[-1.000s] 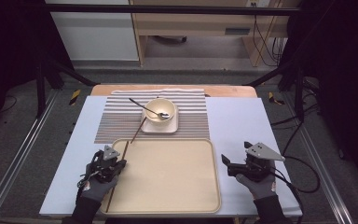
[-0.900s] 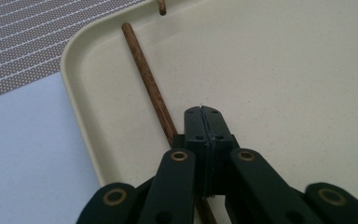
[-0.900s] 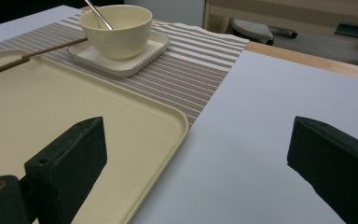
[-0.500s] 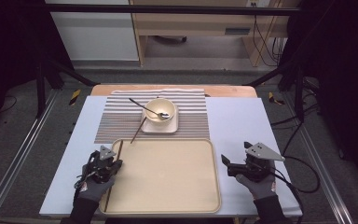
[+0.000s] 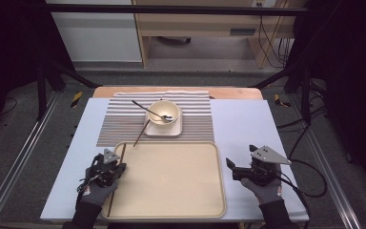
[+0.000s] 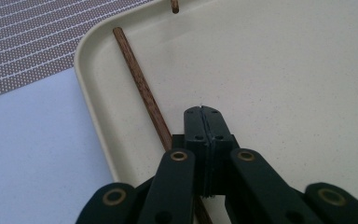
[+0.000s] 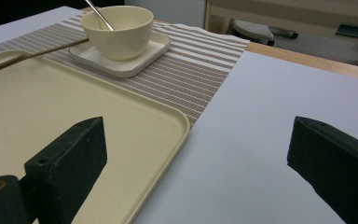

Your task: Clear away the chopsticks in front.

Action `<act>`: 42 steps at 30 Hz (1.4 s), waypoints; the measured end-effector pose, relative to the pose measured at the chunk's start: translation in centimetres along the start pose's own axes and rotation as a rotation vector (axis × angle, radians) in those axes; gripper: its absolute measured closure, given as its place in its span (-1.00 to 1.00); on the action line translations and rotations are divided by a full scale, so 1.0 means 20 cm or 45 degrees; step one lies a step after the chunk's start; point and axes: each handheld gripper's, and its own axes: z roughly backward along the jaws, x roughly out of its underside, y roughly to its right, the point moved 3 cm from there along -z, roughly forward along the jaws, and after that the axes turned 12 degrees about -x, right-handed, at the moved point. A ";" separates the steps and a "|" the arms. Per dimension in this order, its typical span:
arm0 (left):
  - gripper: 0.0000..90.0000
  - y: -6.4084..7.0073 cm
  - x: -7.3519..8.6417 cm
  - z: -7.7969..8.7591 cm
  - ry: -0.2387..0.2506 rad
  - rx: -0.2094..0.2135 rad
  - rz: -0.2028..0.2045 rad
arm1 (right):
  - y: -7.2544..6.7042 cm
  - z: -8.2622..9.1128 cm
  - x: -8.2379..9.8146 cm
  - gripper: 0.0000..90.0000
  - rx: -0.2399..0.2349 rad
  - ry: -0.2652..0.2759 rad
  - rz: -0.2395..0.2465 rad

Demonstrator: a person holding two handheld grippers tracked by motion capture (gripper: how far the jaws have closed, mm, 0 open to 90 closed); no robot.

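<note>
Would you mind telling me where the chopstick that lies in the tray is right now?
In the high view the chopstick lies along the left edge of the beige tray, running under the shut left gripper.

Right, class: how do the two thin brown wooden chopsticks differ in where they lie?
The near chopstick lies inside the beige tray; the far chopstick lies mostly on the striped mat. The near one runs along the tray's left wall; the far one slants up to the white saucer. Both are thin, brown.
</note>
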 end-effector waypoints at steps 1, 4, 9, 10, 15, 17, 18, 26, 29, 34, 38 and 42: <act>0.99 0.00 0.00 0.00 0.006 0.001 0.003 | 0.00 0.00 0.00 -0.89 0.000 0.001 -0.002; 0.98 0.00 -0.02 0.03 0.040 0.005 0.005 | 0.00 0.00 0.00 -0.89 0.001 0.007 -0.002; 0.84 0.00 -0.06 0.07 0.103 0.024 0.019 | 0.00 0.01 -0.01 -0.89 0.001 0.008 -0.002; 0.79 0.00 -0.07 0.09 0.124 0.030 0.026 | 0.00 0.01 -0.01 -0.89 0.001 0.009 -0.002; 0.48 -0.01 -0.13 0.14 0.198 0.032 0.037 | 0.00 0.02 -0.01 -0.89 -0.002 0.015 -0.002; 0.34 -0.02 -0.16 0.15 0.216 0.029 0.030 | 0.00 0.02 -0.02 -0.89 -0.003 0.017 -0.003; 0.32 -0.02 -0.16 0.15 0.216 0.029 0.030 | 0.00 0.02 -0.02 -0.89 -0.003 0.017 -0.003; 0.04 -0.06 -0.26 0.17 0.255 0.036 0.027 | 0.00 0.02 -0.02 -0.89 -0.002 0.021 -0.007; -0.04 -0.06 -0.33 0.17 0.276 0.032 0.012 | 0.00 0.02 -0.02 -0.89 0.000 0.021 -0.003; -0.11 -0.07 -0.41 0.14 0.294 0.017 -0.019 | 0.00 0.02 -0.02 -0.89 0.007 0.020 -0.004; -0.15 -0.07 -0.46 0.12 0.293 0.002 -0.034 | 0.00 0.02 -0.02 -0.89 0.008 0.019 -0.004; -0.19 -0.07 -0.54 0.06 0.289 -0.025 -0.048 | 0.00 0.01 -0.02 -0.89 0.006 0.014 -0.006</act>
